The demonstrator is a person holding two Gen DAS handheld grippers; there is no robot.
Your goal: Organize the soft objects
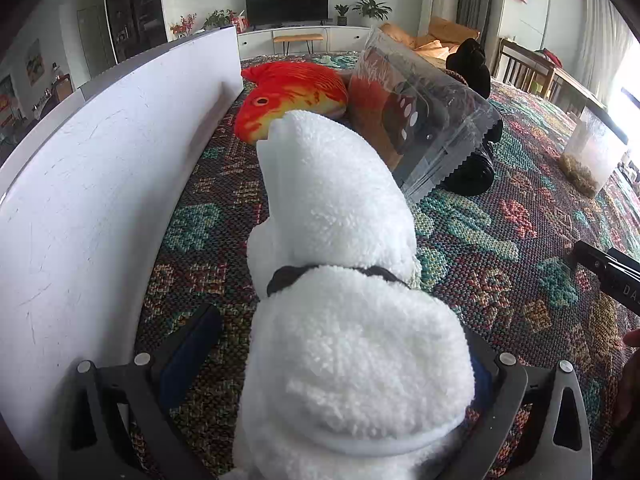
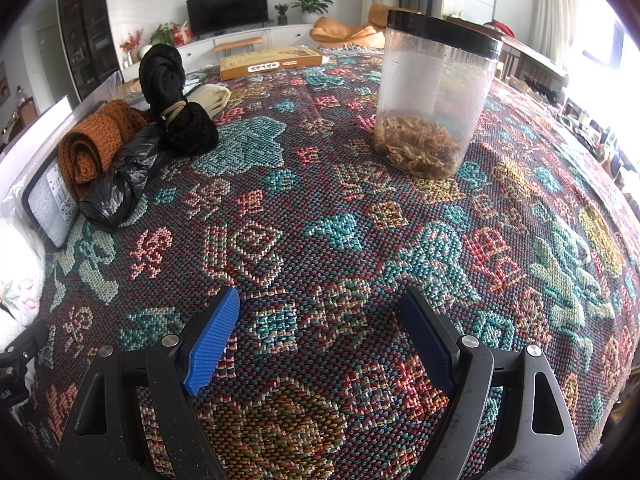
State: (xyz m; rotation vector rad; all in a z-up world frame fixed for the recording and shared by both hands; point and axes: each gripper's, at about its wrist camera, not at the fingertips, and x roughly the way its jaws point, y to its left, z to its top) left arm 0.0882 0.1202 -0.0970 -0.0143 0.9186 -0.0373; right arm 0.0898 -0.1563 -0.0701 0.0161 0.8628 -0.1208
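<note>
A fluffy white plush toy with a dark collar lies on the patterned tablecloth, between the fingers of my left gripper. That gripper is open: cloth shows between its left pad and the plush. An orange fish plush lies beyond, by a white panel. My right gripper hovers open over bare cloth with nothing between its blue pads. A brown knitted scarf, a black fuzzy bundle and a cream cloth lie at its far left.
A clear plastic package leans against a black plastic bag right of the fish. A clear jar with a black lid holds dried bits. A flat yellow box lies at the far edge. The white panel walls off the left side.
</note>
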